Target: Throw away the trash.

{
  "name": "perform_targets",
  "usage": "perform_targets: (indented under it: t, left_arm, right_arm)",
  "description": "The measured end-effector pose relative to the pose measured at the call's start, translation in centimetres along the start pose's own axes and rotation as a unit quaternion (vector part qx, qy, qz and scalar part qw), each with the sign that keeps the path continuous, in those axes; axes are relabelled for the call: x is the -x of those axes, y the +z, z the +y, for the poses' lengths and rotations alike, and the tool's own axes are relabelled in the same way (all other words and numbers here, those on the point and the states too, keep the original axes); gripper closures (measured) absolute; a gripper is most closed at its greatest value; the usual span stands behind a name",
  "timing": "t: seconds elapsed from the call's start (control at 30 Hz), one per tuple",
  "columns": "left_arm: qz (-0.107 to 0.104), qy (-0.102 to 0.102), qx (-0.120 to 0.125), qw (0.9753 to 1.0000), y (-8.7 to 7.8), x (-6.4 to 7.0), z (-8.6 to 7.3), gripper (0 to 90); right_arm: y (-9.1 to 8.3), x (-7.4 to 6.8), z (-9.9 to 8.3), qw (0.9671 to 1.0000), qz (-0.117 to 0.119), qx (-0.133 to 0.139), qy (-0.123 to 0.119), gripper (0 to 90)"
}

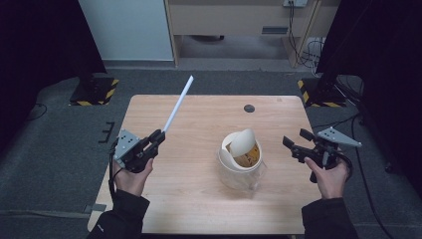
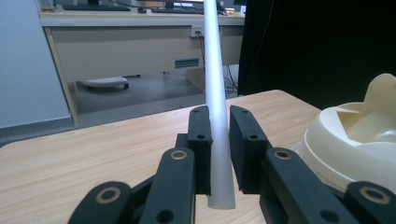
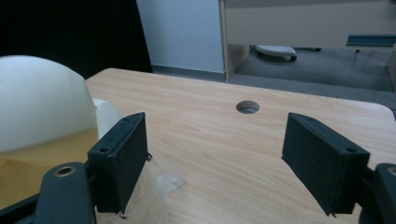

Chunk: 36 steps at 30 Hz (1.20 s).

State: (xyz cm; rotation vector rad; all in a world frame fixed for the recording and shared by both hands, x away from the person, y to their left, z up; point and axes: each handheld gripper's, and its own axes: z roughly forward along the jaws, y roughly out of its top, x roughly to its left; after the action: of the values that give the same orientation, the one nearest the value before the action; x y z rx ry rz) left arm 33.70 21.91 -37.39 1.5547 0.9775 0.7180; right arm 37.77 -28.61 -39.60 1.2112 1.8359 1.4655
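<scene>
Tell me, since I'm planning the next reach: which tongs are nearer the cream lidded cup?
Right tongs, open just beside the cream lidded cup; left tongs farther off, holding the white straw.

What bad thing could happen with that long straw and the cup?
The left gripper pinches the straw only near its bottom end, so the long free part could wobble, slip or miss the cup. The cup's lid stands half open and tilted; a poke there might tip the cup. The right gripper is open beside the cup, not steadying it.
</scene>
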Motion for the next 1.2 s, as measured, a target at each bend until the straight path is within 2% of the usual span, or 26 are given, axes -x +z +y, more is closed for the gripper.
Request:
perform_targets:
  t: [0.2,0.37,0.67,0.8,0.93,1.07,1.17,1.2]
  left_arm:
    - [-0.019,0.012,0.016,0.9996,-0.5,1.4,0.2,78.8]
    - [-0.029,0.02,0.021,0.9991,-0.7,2.4,0.4,78.8]
    - [-0.045,0.026,0.026,0.9983,-1.9,3.1,0.1,78.7]
    - [-0.052,0.023,0.025,0.9981,-2.2,3.2,-0.3,78.7]
    - [-0.057,0.028,0.026,0.9977,-2.3,3.5,-0.6,78.7]
    - [-0.061,0.038,0.033,0.9969,-2.3,4.1,-0.6,78.8]
    - [-0.067,0.035,0.037,0.9964,-2.3,4.4,-0.6,78.7]
    - [-0.073,0.038,0.038,0.9959,-2.2,4.7,-0.6,78.7]
  right_arm:
    - [-0.2,-0.6,0.7,0.9997,0.009,0.018,0.01,22.9]
    - [-0.3,-1.6,1.6,0.9994,0.023,0.026,0.004,22.9]
    - [-0.9,-2.9,3.6,0.9978,0.044,0.05,-0.002,23.7]
    - [-0.5,-3.9,4.3,0.9968,0.058,0.056,-0.004,24.3]
    - [0.0,-5.3,4.9,0.9957,0.073,0.056,-0.013,24.7]
    - [0.5,-6.7,5.3,0.9942,0.093,0.053,-0.011,26.4]
    - [0.8,-7.3,5.5,0.9934,0.103,0.05,-0.01,27.2]
    - [1.0,-7.9,5.8,0.9927,0.11,0.048,-0.012,27.8]
